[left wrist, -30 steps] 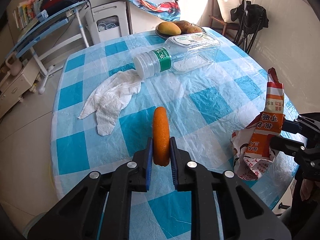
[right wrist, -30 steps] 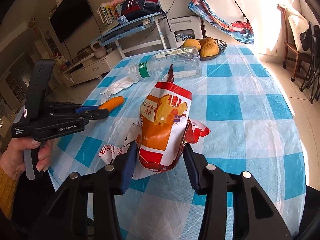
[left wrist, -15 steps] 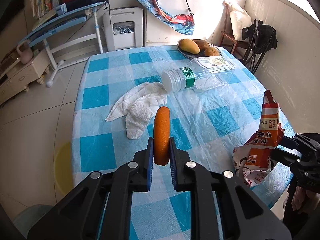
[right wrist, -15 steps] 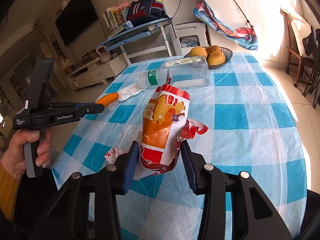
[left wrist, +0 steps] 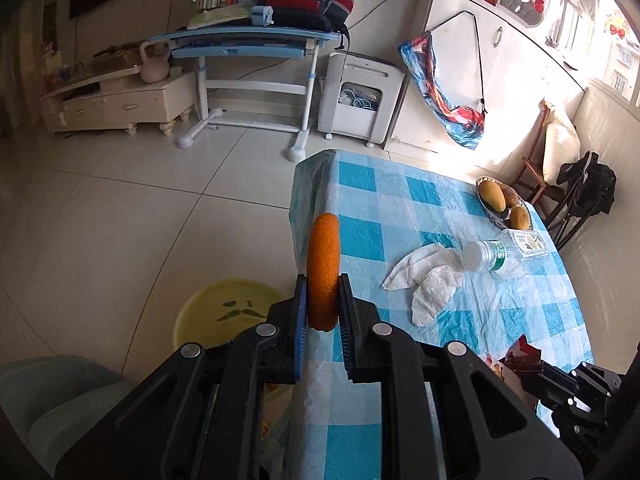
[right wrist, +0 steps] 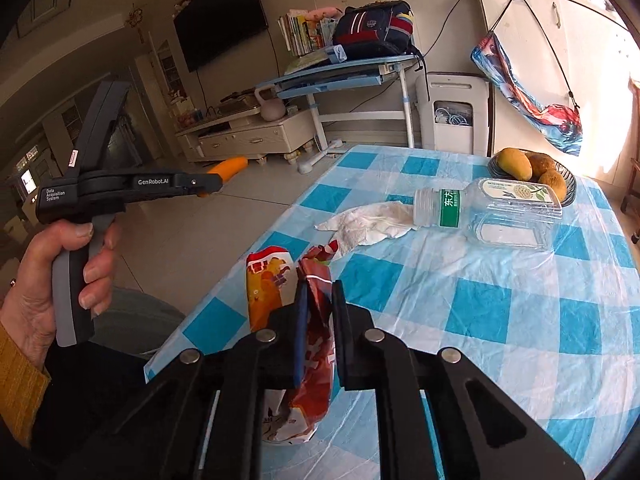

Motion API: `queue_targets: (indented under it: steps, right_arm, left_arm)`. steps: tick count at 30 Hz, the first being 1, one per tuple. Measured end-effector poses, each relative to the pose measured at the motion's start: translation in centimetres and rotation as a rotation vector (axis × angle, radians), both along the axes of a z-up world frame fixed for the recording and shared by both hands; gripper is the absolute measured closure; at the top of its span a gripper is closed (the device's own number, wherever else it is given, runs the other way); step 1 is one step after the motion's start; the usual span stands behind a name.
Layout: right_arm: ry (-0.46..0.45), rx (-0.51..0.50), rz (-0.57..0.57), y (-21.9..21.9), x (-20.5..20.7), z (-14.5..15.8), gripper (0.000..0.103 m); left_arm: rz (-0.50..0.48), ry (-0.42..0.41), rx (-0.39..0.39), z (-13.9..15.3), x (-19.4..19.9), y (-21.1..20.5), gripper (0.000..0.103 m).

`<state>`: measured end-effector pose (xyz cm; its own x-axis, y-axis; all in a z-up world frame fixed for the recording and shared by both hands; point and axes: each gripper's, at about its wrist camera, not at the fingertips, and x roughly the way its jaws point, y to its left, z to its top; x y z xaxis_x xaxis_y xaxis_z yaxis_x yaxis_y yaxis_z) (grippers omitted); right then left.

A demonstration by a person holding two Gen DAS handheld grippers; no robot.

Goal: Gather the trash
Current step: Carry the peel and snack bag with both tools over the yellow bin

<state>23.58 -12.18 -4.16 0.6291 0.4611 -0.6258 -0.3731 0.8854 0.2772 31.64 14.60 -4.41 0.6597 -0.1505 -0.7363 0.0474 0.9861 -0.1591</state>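
Note:
My left gripper (left wrist: pixel 323 294) is shut on an orange peel (left wrist: pixel 323 260) and holds it upright past the table's left edge, above the floor. From the right wrist view the same gripper (right wrist: pixel 208 185), in a person's hand (right wrist: pixel 52 280), hangs left of the table with the peel (right wrist: pixel 230 167) sticking out. My right gripper (right wrist: pixel 318 292) is closing hard on a red-and-orange snack bag (right wrist: pixel 268 280); its pads press the bag flat over the table's near left corner. A yellow bin (left wrist: pixel 228 312) stands on the floor below the left gripper.
On the blue-checked table (right wrist: pixel 500 320) lie a crumpled white tissue (right wrist: pixel 372 220) and a clear plastic bottle (right wrist: pixel 492 212) on its side. A fruit bowl (right wrist: pixel 570 192) sits at the far edge. A pale green seat (left wrist: pixel 60 400) is near left, with open tiled floor beyond.
The left gripper swung left off the table with the peel, and the yellow bin came into view. The right gripper's jaws closed in and squashed the bag, which shifted left.

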Motion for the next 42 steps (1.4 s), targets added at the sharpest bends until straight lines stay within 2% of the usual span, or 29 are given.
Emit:
queue_targets:
  steps: [3, 4, 5, 7, 9, 13, 15, 19, 21, 23, 26, 27, 29, 33, 37, 42]
  right_arm:
    - [0.057, -0.025, 0.059, 2.0, 1.0, -0.8, 0.090]
    - [0.063, -0.032, 0.067, 2.2, 1.0, -1.0, 0.084]
    - [0.075, -0.037, 0.074, 2.3, 1.0, -1.3, 0.058]
    - [0.077, -0.045, 0.076, 2.2, 0.9, -1.6, 0.026]
    - [0.093, -0.042, 0.086, 2.0, 0.9, -1.9, 0.026]
    - [0.171, 0.130, 0.095, 0.7, 0.8, -2.1, 0.025]
    - [0.202, 0.173, 0.111, 1.0, 0.4, -2.5, 0.023]
    - [0.248, 0.140, 0.157, 2.7, -0.4, -3.8, 0.023]
    - [0.271, 0.144, 0.169, 3.3, -0.7, -4.4, 0.027]
    - [0.280, 0.152, 0.195, 4.0, -1.0, -4.5, 0.055]
    - [0.252, 0.137, 0.221, 4.9, -1.3, -3.5, 0.081]
    - [0.238, 0.129, 0.231, 5.3, -1.4, -3.0, 0.085]
    - [0.204, 0.119, 0.231, 5.9, -1.2, -1.9, 0.086]
    - [0.146, 0.169, 0.207, 6.3, 0.3, 0.1, 0.086]
    - [0.078, 0.231, 0.210, 8.1, 2.8, 2.3, 0.086]
    - [0.059, 0.332, 0.223, 11.5, 6.8, 3.0, 0.086]
  left_arm:
    - [0.045, 0.014, -0.020, -0.2, 0.4, 1.3, 0.088]
    - [0.050, 0.015, -0.024, -0.2, 0.4, 1.5, 0.088]
    - [0.049, 0.015, -0.027, -0.2, 0.5, 1.5, 0.088]
    - [0.042, 0.012, -0.027, -0.2, 0.6, 1.1, 0.088]
    - [0.033, 0.013, -0.020, -0.2, 0.5, 0.6, 0.088]
    - [0.028, 0.017, -0.009, -0.4, 0.5, 0.0, 0.088]
    - [0.030, 0.019, -0.011, -0.4, 0.6, 0.1, 0.088]
    - [0.027, 0.022, -0.011, -0.5, 0.6, -0.1, 0.088]
    - [0.025, 0.025, -0.009, -0.6, 0.6, -0.3, 0.088]
    - [0.024, 0.026, -0.009, -0.6, 0.5, -0.3, 0.088]
    - [0.033, 0.021, -0.015, -0.6, 0.5, -0.1, 0.088]
    - [0.041, 0.017, -0.020, -0.5, 0.4, 0.1, 0.088]
    - [0.063, 0.014, -0.034, -0.4, 0.3, 0.8, 0.088]
    - [0.150, 0.029, -0.083, -0.5, 0.3, 3.6, 0.088]
    - [0.269, 0.060, -0.197, -1.1, 0.2, 7.5, 0.088]
    - [0.387, 0.025, -0.300, -1.0, -0.8, 11.4, 0.088]
